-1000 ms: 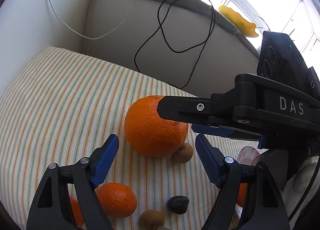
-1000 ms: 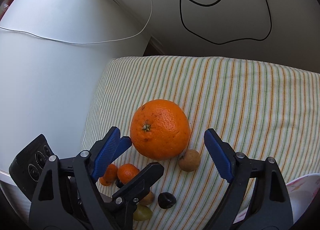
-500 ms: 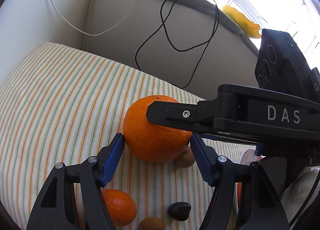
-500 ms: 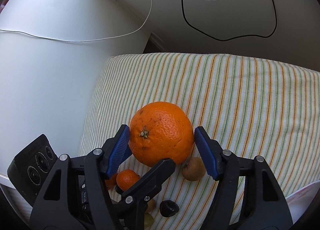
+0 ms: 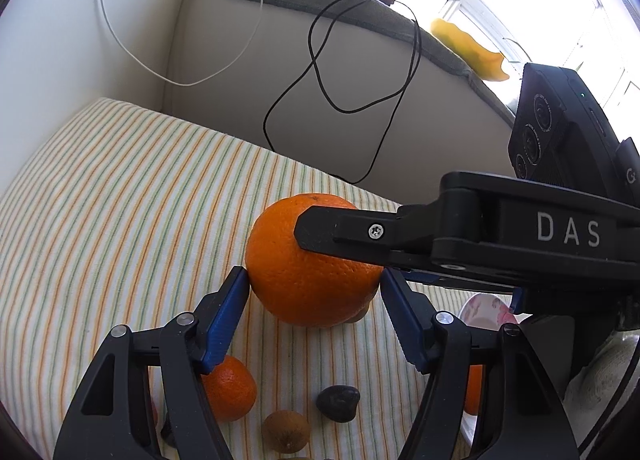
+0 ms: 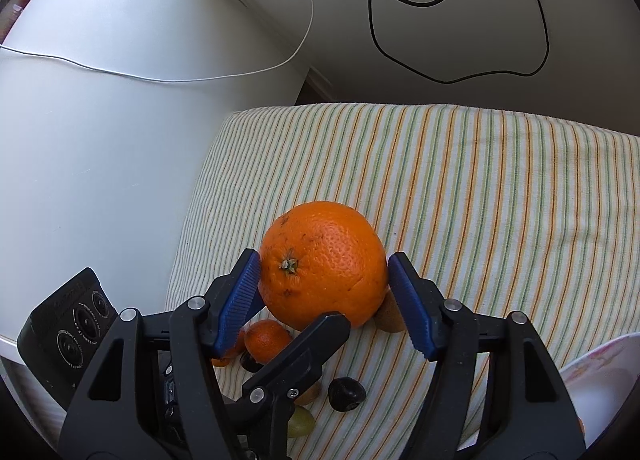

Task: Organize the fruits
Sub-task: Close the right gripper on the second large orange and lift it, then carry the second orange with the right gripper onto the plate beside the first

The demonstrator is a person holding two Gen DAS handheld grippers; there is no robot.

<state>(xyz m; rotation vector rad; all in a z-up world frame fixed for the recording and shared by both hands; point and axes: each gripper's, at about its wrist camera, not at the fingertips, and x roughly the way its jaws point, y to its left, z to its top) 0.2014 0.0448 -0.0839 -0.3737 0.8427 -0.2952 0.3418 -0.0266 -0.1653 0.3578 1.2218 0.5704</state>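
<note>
Orange in colour, the large orange (image 5: 308, 272) sits on the striped cloth (image 5: 120, 199), clamped from two directions: left gripper (image 5: 314, 288) and right gripper (image 6: 323, 274) each stand about half open, blue pads pressed on its flanks. A mandarin (image 5: 230, 390), a brown fruit (image 5: 286, 436) and a dark fruit (image 5: 338, 402) lie nearer.

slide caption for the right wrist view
Both grippers clamp one large orange on a striped cloth, smaller fruits beside it.
</note>
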